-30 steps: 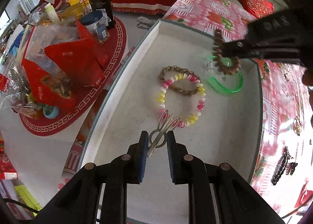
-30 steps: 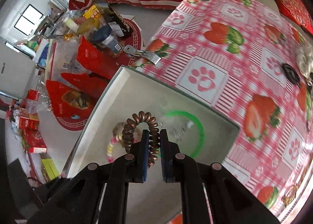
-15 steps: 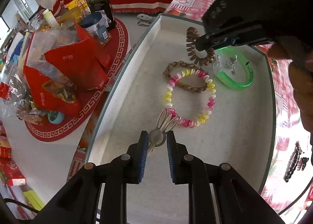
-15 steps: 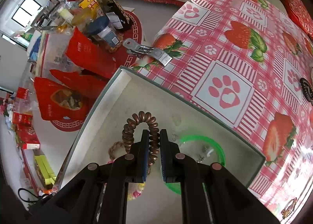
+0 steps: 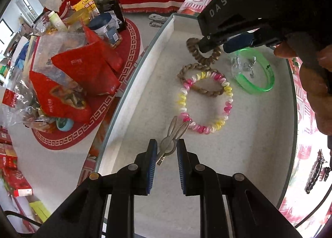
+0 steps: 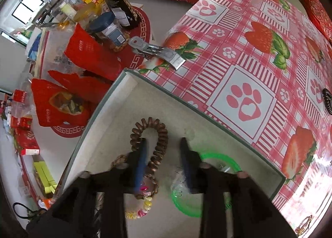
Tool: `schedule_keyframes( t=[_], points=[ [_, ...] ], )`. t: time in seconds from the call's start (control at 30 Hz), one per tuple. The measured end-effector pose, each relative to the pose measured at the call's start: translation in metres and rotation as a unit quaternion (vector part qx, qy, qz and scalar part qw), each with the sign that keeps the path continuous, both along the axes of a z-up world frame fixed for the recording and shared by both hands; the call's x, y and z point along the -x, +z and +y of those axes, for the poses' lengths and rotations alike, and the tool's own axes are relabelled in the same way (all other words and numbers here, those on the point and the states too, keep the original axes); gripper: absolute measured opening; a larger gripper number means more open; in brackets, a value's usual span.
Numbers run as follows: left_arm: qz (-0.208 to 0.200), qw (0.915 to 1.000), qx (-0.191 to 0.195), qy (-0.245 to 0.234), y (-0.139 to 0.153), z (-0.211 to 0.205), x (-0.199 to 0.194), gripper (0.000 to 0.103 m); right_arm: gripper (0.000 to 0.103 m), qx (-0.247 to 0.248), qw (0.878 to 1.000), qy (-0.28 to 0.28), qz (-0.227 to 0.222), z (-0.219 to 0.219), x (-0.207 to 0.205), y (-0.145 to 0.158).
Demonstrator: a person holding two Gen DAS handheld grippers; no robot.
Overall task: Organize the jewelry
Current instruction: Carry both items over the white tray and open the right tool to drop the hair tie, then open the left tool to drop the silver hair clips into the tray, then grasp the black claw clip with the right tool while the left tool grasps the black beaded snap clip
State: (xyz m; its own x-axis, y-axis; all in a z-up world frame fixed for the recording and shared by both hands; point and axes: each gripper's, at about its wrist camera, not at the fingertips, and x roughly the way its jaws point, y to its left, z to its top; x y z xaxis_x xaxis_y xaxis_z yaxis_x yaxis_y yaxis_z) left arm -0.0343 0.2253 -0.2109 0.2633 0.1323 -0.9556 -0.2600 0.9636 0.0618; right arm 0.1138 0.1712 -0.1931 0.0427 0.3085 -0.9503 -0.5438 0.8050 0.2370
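Holding a rabbit-shaped clip (image 5: 173, 137) at lower centre, the left gripper (image 5: 164, 155) hovers over the tray (image 5: 132, 84), jaws narrow. Beyond lie a pink-and-yellow bead bracelet (image 5: 207, 101), a braided band (image 5: 199, 78) and a green bangle (image 5: 257, 71). Farther up, the right gripper (image 6: 161, 150), jaws just opening, frees a brown coil tie (image 6: 149, 134). More pieces wait on the tablecloth (image 6: 249, 61), cropped by the edge.

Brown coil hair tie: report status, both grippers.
Right gripper jaws just opened, brown coil hair tie loose in the tray. Left gripper holds rabbit-ear clip. Nothing blocking.
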Motion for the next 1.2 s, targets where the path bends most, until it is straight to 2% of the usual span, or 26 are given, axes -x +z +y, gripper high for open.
schedule_keyframes(
  t=[0.23,0.27,0.3,0.33,0.37,0.57,0.67,0.77,0.8,0.9,0.93,0.97,1.2],
  points=[
    [-0.008,0.9999,-0.008,-0.008,0.009,-0.003,0.000,0.026,0.041,-0.028,1.000,-0.005,-0.005,-0.006,0.001,0.019],
    [-0.009,0.9999,-0.007,-0.008,0.010,-0.003,0.000,0.037,0.041,-0.032,0.999,-0.006,-0.007,-0.008,0.002,0.023],
    [-0.010,0.9999,-0.007,-0.005,0.012,-0.003,0.001,0.080,0.041,-0.037,0.999,-0.007,-0.009,-0.010,0.002,0.027],
    [-0.015,0.9998,-0.013,0.003,0.015,-0.001,0.002,0.099,0.041,-0.040,0.999,-0.009,-0.011,-0.013,0.003,0.031],
    [-0.032,0.9992,-0.022,0.011,0.021,0.000,0.004,0.103,0.041,-0.044,0.999,-0.013,-0.012,-0.018,0.003,0.036],
    [-0.038,0.9990,-0.023,0.000,0.034,-0.002,-0.001,0.103,0.043,-0.054,0.998,-0.042,-0.010,-0.052,0.009,0.049],
    [-0.041,0.9986,-0.031,-0.008,0.039,-0.006,-0.002,0.103,0.048,-0.057,0.997,-0.059,-0.005,-0.071,0.013,0.052],
    [-0.032,0.9987,-0.034,-0.019,0.043,-0.013,-0.005,0.103,0.056,-0.062,0.995,-0.077,-0.002,-0.091,0.017,0.055],
    [-0.027,0.9988,-0.033,-0.024,0.044,-0.016,-0.006,0.103,0.063,-0.064,0.994,-0.085,0.000,-0.100,0.019,0.057],
    [-0.022,0.9988,-0.026,-0.036,0.047,-0.027,-0.009,0.103,0.067,-0.068,0.992,-0.109,0.006,-0.125,0.023,0.060],
    [-0.021,0.9985,-0.023,-0.045,0.049,-0.034,-0.010,0.103,0.076,-0.068,0.991,-0.117,0.007,-0.133,0.024,0.061],
    [-0.021,0.9982,-0.022,-0.051,0.051,-0.040,-0.012,0.103,0.081,-0.069,0.989,-0.129,0.006,-0.145,0.026,0.062],
    [-0.019,0.9935,-0.004,-0.112,0.061,-0.092,-0.025,0.103,0.083,-0.051,0.976,-0.209,0.011,-0.229,0.046,0.059]
  ],
)
